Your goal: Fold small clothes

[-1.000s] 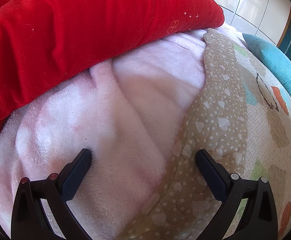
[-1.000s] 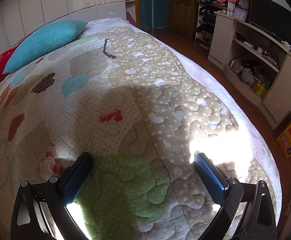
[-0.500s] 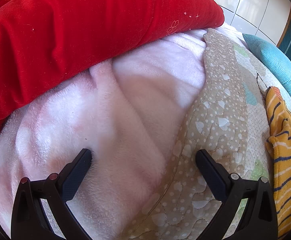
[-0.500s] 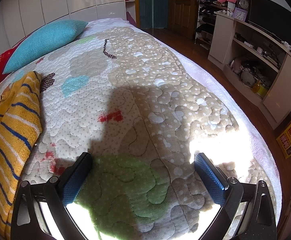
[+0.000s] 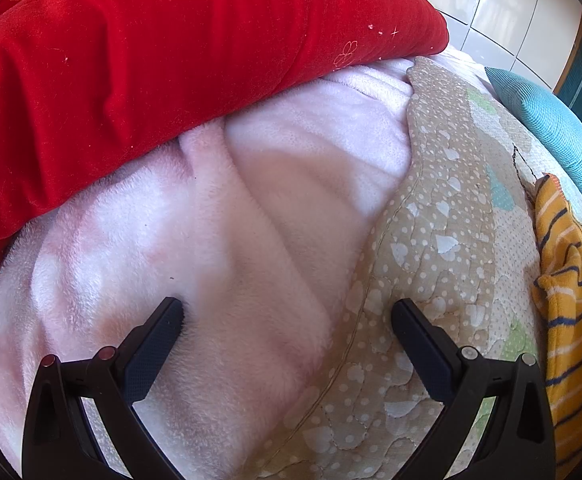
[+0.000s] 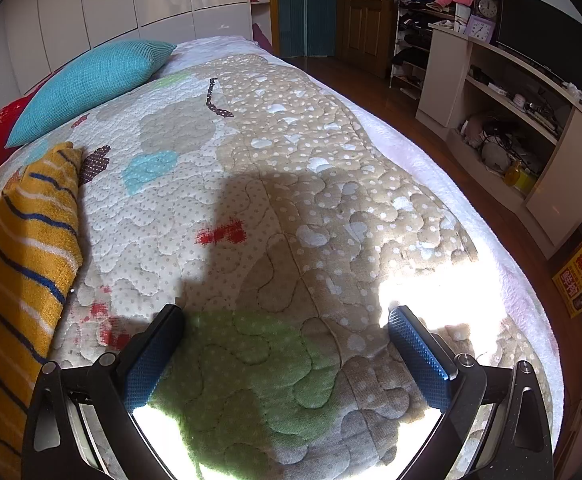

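Note:
A small yellow garment with blue and white stripes lies on the patchwork quilt at the left edge of the right wrist view. It also shows at the right edge of the left wrist view. My left gripper is open and empty, resting over a pink fleece blanket beside the quilt's border. My right gripper is open and empty over the quilt, to the right of the garment.
A red padded quilt lies heaped on the pink blanket. A teal cushion sits at the bed's far side. The bed's right edge drops to a wooden floor, with white shelves beyond.
The striped garment has come onto the quilt between the two grippers and settled there. Neither gripper has moved or closed.

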`<state>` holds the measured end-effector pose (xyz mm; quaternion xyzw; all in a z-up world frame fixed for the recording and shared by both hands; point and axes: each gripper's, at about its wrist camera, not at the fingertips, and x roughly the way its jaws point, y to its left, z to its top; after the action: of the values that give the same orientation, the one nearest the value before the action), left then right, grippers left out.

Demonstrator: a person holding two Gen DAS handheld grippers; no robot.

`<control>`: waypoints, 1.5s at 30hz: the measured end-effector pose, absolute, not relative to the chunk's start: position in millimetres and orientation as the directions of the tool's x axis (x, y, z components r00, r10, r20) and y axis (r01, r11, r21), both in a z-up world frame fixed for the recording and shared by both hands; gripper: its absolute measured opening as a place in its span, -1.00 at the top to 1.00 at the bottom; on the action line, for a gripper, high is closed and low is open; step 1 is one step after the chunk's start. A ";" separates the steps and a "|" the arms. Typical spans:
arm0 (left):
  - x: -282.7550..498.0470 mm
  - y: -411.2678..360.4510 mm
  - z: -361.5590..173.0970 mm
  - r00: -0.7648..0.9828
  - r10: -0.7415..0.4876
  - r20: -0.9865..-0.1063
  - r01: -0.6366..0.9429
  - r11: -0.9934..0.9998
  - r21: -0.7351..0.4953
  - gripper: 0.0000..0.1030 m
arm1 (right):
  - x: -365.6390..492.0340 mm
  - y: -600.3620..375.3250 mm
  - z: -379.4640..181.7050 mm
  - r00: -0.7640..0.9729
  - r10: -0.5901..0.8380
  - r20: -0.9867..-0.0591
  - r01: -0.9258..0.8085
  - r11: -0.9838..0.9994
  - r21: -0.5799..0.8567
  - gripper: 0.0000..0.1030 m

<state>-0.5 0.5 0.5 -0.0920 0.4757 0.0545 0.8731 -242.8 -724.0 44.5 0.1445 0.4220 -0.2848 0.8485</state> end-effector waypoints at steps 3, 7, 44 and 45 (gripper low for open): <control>-0.5 0.4 0.5 0.542 0.008 -0.841 -0.183 0.977 -0.109 -1.00 | -242.7 -724.1 44.4 0.482 -0.361 -0.798 0.605 0.796 0.005 -1.00; -0.5 0.8 0.6 0.542 0.007 -0.840 -0.183 0.977 -0.109 -1.00 | -242.8 -724.1 44.4 0.482 -0.361 -0.798 0.605 0.796 0.005 -1.00; -155.7 -111.1 160.8 0.759 0.094 -0.645 -0.018 0.992 0.123 -1.00 | -279.5 -626.1 163.7 0.653 -0.414 -0.635 0.519 0.854 -0.022 -0.88; -159.6 -126.5 161.9 0.761 0.056 -0.647 0.019 0.994 0.108 -1.00 | -277.0 -609.0 168.6 0.684 -0.373 -0.627 0.479 0.878 0.001 -0.88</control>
<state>-159.6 -126.5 161.9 0.0539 0.3458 0.0097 0.9367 -277.0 -609.0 168.6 0.0828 0.3218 -0.2331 0.9139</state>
